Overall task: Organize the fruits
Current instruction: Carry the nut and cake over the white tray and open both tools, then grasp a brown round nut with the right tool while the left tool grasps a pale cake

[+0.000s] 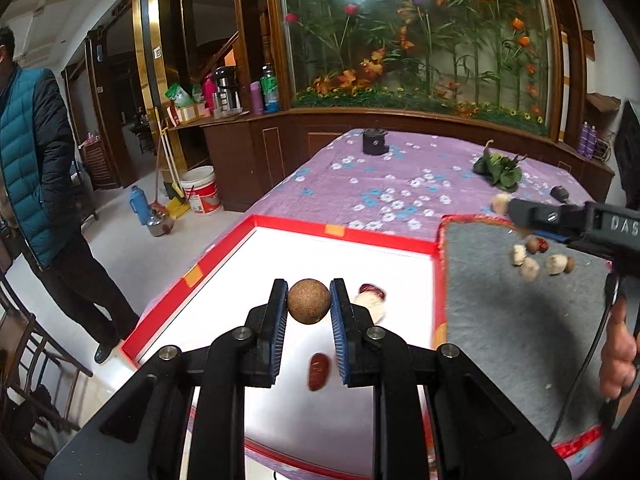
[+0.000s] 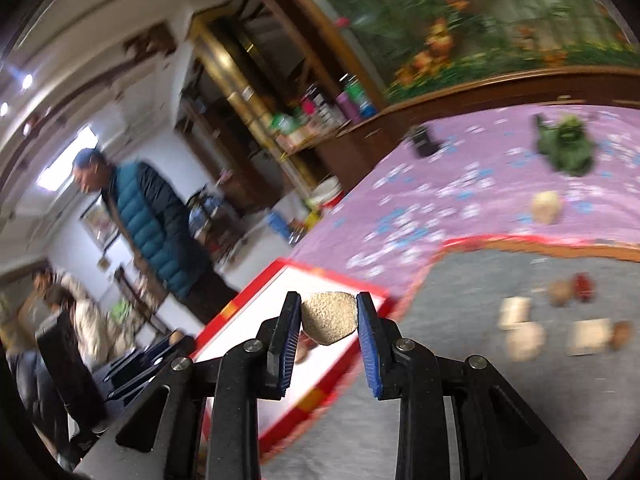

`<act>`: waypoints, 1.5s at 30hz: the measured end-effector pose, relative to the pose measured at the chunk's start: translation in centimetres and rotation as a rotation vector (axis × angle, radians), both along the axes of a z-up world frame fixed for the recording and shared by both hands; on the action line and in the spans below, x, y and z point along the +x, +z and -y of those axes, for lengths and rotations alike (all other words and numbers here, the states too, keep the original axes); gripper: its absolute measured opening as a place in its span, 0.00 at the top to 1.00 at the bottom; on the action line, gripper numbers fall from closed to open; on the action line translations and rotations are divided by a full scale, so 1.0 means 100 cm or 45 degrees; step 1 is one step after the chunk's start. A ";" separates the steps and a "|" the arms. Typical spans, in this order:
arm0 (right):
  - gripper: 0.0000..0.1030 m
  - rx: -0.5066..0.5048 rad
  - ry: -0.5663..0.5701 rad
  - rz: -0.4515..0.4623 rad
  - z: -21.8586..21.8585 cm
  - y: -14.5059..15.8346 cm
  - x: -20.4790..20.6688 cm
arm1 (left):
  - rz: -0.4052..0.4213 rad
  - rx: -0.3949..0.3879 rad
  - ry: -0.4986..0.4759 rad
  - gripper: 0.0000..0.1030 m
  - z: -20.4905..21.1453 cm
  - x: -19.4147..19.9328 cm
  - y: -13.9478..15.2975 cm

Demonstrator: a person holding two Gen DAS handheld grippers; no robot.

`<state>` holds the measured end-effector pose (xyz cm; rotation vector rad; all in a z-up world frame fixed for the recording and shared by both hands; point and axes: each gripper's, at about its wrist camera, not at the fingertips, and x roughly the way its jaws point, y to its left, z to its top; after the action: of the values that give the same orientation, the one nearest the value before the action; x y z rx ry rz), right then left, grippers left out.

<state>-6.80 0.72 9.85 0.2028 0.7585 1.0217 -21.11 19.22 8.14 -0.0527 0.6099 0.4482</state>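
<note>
both jaws clamped: left gripper [image 1: 309,300] on brown ball [image 1: 309,301], right gripper [image 2: 329,317] on pale lump [image 2: 329,317].

L wrist cam sits just behind the left gripper [image 1: 309,304], looks fwd and down along its fingers onto the white tray [image 1: 280,252], close, level horizon; purple table and flower wall far. R wrist cam sits behind the right gripper [image 2: 329,318], rolled, blurred, over the grey mat [image 2: 460,380], facing left-fwd. Both share tray, mat [image 1: 520,340], green leaves [image 1: 498,168] [image 2: 566,148], man in teal vest [image 1: 28,160] [image 2: 152,216].
</note>
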 end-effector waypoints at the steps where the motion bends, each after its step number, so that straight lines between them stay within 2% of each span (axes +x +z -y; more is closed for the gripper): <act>1: 0.73 -0.023 0.026 0.004 -0.014 -0.003 -0.005 | -0.016 0.001 0.001 0.82 -0.003 0.001 -0.005; 3: 0.73 -0.073 0.083 -0.013 -0.043 -0.013 -0.012 | -0.034 -0.014 -0.002 0.82 -0.007 0.001 -0.013; 9: 0.73 -0.192 0.170 -0.040 -0.090 -0.045 -0.029 | -0.089 -0.052 0.010 0.82 -0.021 0.003 -0.033; 15: 0.73 -0.266 0.217 -0.048 -0.112 -0.065 -0.041 | -0.121 -0.039 0.064 0.82 -0.031 0.004 -0.042; 17: 0.69 -0.279 0.219 -0.046 -0.114 -0.066 -0.043 | -0.130 -0.023 0.086 0.81 -0.032 0.003 -0.042; 18: 0.69 -0.284 0.219 -0.039 -0.114 -0.065 -0.044 | -0.132 -0.014 0.091 0.75 -0.032 0.003 -0.041; 20: 0.64 -0.283 0.219 -0.031 -0.114 -0.062 -0.044 | -0.127 0.016 0.112 0.54 -0.031 0.001 -0.039; 21: 0.62 -0.274 0.210 -0.021 -0.111 -0.059 -0.045 | -0.120 0.036 0.126 0.40 -0.030 0.000 -0.038; 22: 0.62 -0.264 0.202 -0.013 -0.108 -0.055 -0.045 | -0.107 0.058 0.136 0.37 -0.028 -0.002 -0.035; 26: 0.58 -0.209 0.156 0.008 -0.088 -0.040 -0.043 | -0.083 0.125 0.133 0.37 -0.021 -0.003 -0.025; 30: 0.58 -0.173 0.090 0.026 -0.062 -0.028 -0.035 | -0.072 0.136 0.110 0.37 -0.014 -0.001 -0.017; 37: 0.58 -0.105 -0.040 -0.014 -0.009 -0.015 -0.011 | -0.060 0.183 0.068 0.37 0.007 0.003 -0.003; 45: 0.57 -0.077 -0.233 0.001 0.084 -0.010 0.013 | -0.080 0.223 -0.023 0.33 0.038 0.016 0.004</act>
<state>-5.49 -7.69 8.89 0.2158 0.7549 0.8247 -19.51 15.38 8.55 0.1338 0.6301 0.4853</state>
